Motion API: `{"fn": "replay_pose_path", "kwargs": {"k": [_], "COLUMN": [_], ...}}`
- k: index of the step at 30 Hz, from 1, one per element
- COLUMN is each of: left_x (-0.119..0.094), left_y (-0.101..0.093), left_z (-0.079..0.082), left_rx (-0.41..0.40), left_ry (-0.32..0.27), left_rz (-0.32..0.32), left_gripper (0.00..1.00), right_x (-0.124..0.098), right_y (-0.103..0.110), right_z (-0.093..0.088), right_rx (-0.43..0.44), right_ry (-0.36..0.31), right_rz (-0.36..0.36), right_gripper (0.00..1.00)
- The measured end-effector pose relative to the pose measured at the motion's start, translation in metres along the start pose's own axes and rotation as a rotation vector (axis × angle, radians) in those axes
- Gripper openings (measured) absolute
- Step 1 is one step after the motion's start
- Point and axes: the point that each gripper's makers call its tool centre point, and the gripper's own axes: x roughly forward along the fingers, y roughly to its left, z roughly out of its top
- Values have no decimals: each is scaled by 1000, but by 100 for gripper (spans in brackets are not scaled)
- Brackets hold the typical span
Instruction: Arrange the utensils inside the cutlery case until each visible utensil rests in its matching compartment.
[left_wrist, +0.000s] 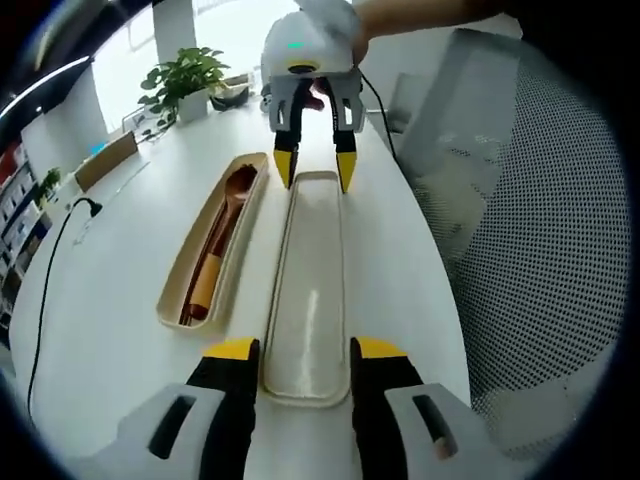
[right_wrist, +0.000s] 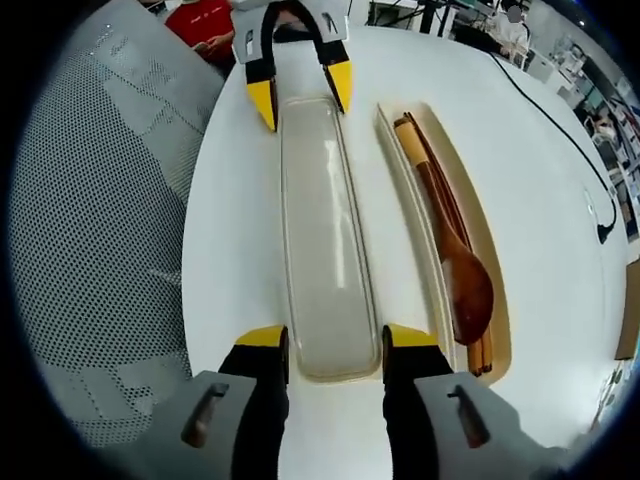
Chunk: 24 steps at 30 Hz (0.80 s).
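Note:
A long cream lid (left_wrist: 308, 300) of the cutlery case lies flat on the white table. Beside it lies the case base (left_wrist: 178, 290), holding a wooden spoon (left_wrist: 238, 190) and chopsticks (left_wrist: 205, 275). My left gripper (left_wrist: 306, 350) is open, its jaws straddling the lid's near end, close to both sides. My right gripper (left_wrist: 315, 165) is open and straddles the far end. In the right gripper view the lid (right_wrist: 325, 240) runs from my right gripper (right_wrist: 335, 337) to the left gripper (right_wrist: 301, 98), with the base (right_wrist: 498, 300), spoon (right_wrist: 468, 285) and chopsticks (right_wrist: 425, 150) to its right.
A grey mesh chair (left_wrist: 540, 250) (right_wrist: 100, 200) stands right at the table edge beside the lid. A black cable (left_wrist: 50, 270) (right_wrist: 560, 110) crosses the table beyond the case base. A potted plant (left_wrist: 185, 80) sits at the far end. A hand (left_wrist: 400, 15) holds the right gripper.

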Motion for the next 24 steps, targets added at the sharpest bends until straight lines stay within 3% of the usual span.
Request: {"fn": "replay_pose_path", "kwargs": {"k": [3, 10, 14, 16, 19, 22, 24], "left_x": [-1, 3, 2, 3, 3, 3, 3], "left_y": [-6, -8, -7, -11, -10, -10, -12], "left_z": [1, -3, 1, 7, 6, 6, 5], "left_rx": [-28, 55, 85, 12, 57, 61, 73], "left_ry": [-2, 37, 29, -9, -2, -1, 8], "left_rz": [-17, 4, 8, -15, -4, -1, -7], "left_gripper": [31, 32, 36, 38, 38, 39, 39], "right_x": [0, -1, -4, -5, -8, -8, -11], "right_y": [0, 3, 13, 17, 22, 26, 34], "right_z": [0, 0, -2, -3, -5, -7, -8], "right_rx": [11, 25, 62, 101, 138, 121, 180], "right_ry": [0, 9, 19, 16, 22, 36, 56], "right_rz": [5, 28, 113, 150, 193, 215, 269], "right_gripper": [34, 33, 34, 34, 34, 34, 34]}}
